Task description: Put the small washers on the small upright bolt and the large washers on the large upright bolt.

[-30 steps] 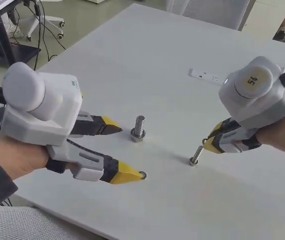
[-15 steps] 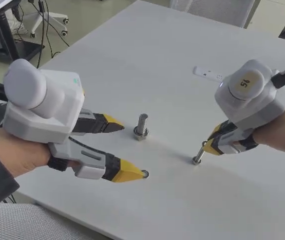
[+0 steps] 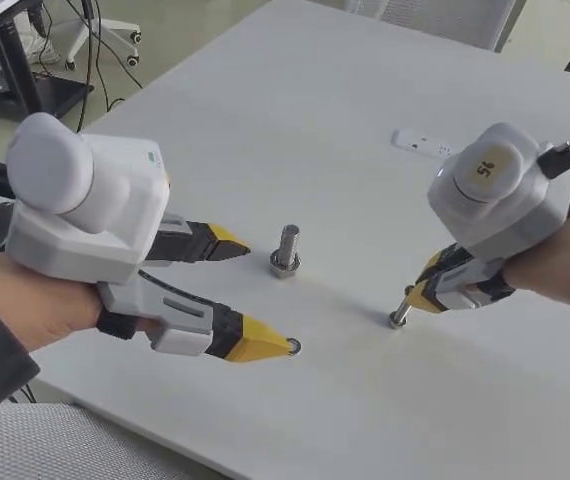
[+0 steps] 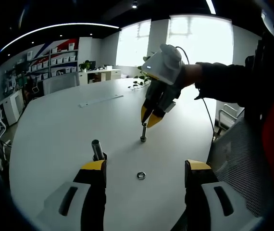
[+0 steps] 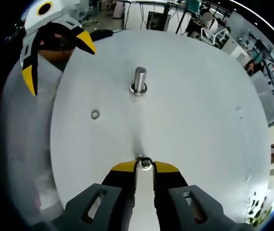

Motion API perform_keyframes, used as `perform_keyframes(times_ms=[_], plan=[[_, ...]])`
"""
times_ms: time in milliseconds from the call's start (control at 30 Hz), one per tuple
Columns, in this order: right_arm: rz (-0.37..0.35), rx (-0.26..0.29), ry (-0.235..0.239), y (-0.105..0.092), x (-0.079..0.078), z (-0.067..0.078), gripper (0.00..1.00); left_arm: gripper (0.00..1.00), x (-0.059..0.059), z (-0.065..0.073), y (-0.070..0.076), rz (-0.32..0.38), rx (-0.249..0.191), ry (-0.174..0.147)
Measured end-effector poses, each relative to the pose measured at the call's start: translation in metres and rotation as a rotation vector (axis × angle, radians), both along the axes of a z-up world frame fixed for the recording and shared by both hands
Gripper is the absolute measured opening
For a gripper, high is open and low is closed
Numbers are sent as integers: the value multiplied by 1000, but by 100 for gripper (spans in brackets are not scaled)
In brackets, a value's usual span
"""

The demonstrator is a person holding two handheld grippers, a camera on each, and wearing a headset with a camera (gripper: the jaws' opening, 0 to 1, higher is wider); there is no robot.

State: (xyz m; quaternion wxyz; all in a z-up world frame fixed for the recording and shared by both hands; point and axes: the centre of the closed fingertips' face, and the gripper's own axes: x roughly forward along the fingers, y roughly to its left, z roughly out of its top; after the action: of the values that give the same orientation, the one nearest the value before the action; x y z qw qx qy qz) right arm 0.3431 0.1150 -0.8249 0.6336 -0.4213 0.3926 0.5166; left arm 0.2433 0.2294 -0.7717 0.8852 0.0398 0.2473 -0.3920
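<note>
Right gripper (image 3: 415,296) lowered toward small bolt (image 4: 143,134), jaws pinching barely visible small washer (image 5: 145,163), left gripper (image 4: 145,165) jaws spread

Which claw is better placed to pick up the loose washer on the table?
Left. The left claw is open, and the washer lies just ahead of its jaws. The right claw is closed at the small bolt, farther away.

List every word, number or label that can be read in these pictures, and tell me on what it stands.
"56", second digit uncertain: on the round yellow sticker on top of the right gripper.
Teal mark on the left gripper's white housing: too small to read.
White strip on the table: markings too small to read.
</note>
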Motion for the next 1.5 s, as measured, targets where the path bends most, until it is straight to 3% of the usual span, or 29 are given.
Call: perform_keyframes(times_ms=[1000,1500], plan=[[-2,-34,71,1,-2,-45,14,65,-1,-3,2,5,4,12],[-4,-6,72,4,-3,-39,17,65,-1,-4,2,4,5,18]])
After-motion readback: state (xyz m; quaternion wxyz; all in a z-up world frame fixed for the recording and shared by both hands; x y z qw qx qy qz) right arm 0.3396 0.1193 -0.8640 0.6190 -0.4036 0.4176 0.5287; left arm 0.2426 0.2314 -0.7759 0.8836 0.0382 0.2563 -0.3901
